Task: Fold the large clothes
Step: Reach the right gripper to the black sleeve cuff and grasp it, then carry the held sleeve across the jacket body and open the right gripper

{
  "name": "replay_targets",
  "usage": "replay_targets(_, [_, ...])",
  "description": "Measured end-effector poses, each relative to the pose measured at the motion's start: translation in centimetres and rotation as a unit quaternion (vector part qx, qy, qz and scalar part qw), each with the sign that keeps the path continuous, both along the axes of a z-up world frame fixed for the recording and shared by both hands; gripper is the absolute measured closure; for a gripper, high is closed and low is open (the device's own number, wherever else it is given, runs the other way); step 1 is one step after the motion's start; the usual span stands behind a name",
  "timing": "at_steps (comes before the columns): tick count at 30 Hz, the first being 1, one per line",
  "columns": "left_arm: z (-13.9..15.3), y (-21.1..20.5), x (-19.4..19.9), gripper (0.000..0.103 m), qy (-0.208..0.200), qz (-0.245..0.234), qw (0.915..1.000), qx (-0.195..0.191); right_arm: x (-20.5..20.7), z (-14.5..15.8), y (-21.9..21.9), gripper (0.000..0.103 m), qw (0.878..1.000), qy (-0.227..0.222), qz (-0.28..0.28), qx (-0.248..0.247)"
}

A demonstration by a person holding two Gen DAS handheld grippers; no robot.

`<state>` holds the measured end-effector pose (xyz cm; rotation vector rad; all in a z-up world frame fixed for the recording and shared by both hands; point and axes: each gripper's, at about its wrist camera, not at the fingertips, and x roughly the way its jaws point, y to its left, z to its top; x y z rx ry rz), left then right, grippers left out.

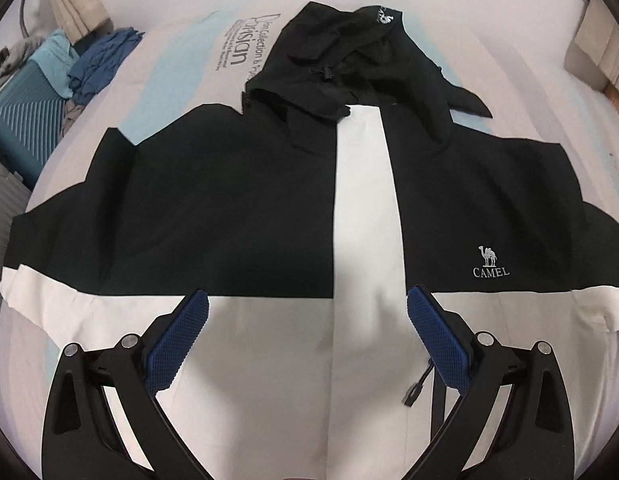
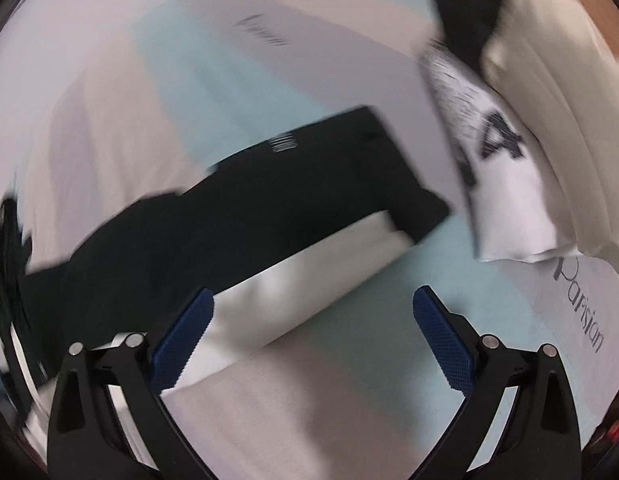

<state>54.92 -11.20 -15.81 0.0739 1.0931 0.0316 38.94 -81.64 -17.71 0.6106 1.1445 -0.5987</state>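
Black-and-white hooded jacket (image 1: 237,216) lies spread flat, front up, on a bed sheet (image 1: 157,92) striped pale blue and white with printed lettering. Hood (image 1: 349,52) points to the far side; white centre strip runs toward the near edge. A camel logo (image 1: 489,262) sits on the chest panel at right. Left gripper (image 1: 307,300) hovers over the white lower front of the jacket, jaws spread wide, nothing between them. A zipper pull (image 1: 413,392) lies just beside its right finger.

Right wrist view is motion-blurred. Right gripper (image 2: 313,300) is wide apart and empty, over the black sleeve (image 2: 269,200) stretched across the sheet. Stacked folded clothes (image 2: 509,140) lie at far right. A blue suitcase (image 1: 25,120) stands beside the bed at far left.
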Motion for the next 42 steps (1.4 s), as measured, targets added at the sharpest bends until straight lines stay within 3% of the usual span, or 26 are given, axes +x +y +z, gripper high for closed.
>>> replay_targets(5, [0.4, -1.6, -0.6, 0.006, 0.013, -0.002, 0.9999, 0.010, 0.5, -2.6, -2.3, 0.033, 0.998, 0.025, -0.012, 0.048])
replay_targets(13, [1.8, -2.9, -2.9, 0.006, 0.030, -0.014, 0.9993, 0.017, 1.1, -4.5, -5.9, 0.034, 0.993, 0.005, -0.092, 0.069])
replay_targets(20, [1.4, -2.9, -3.1, 0.006, 0.047, -0.002, 0.9988, 0.014, 2.7, -5.4, -7.2, 0.062, 0.989, 0.002, -0.131, 0.067])
replay_targets(24, [1.9, -3.4, -3.5, 0.006, 0.044, -0.009, 0.9988, 0.018, 4.2, -5.8, -7.4, 0.064, 0.992, 0.019, -0.109, 0.057])
replay_targets(28, [2.7, -3.9, -4.2, 0.006, 0.039, -0.016, 0.9989, 0.021, 5.4, -6.2, -7.7, 0.057, 0.993, 0.032, -0.092, 0.062])
replay_targets(29, [2.8, -4.0, -4.3, 0.006, 0.036, -0.019, 0.9989, 0.023, 5.8, -6.0, -7.6, 0.060, 0.994, 0.040, -0.082, 0.054])
replay_targets(30, [2.9, -4.0, -4.3, 0.006, 0.036, -0.020, 0.9989, 0.024, 6.5, -5.8, -7.4, 0.075, 0.996, 0.042, -0.069, 0.048])
replay_targets(31, [2.9, -4.0, -4.3, 0.006, 0.036, -0.019, 0.9988, 0.027, 7.1, -5.7, -7.5, 0.081, 0.996, 0.043, -0.058, 0.044])
replay_targets(33, [2.9, -4.0, -4.3, 0.006, 0.036, -0.020, 0.9988, 0.027, 8.2, -4.2, -6.5, 0.090, 0.998, 0.053, -0.026, 0.019])
replay_targets(35, [2.8, -3.9, -4.1, 0.006, 0.037, -0.019, 0.9988, 0.026, 8.9, -2.5, -5.5, 0.093, 0.999, 0.046, 0.003, 0.004])
replay_targets(42, [2.4, -2.8, -2.8, 0.006, 0.049, -0.020, 0.9977, 0.042, 10.1, 5.1, 0.3, 0.093, 0.995, -0.008, 0.095, -0.040])
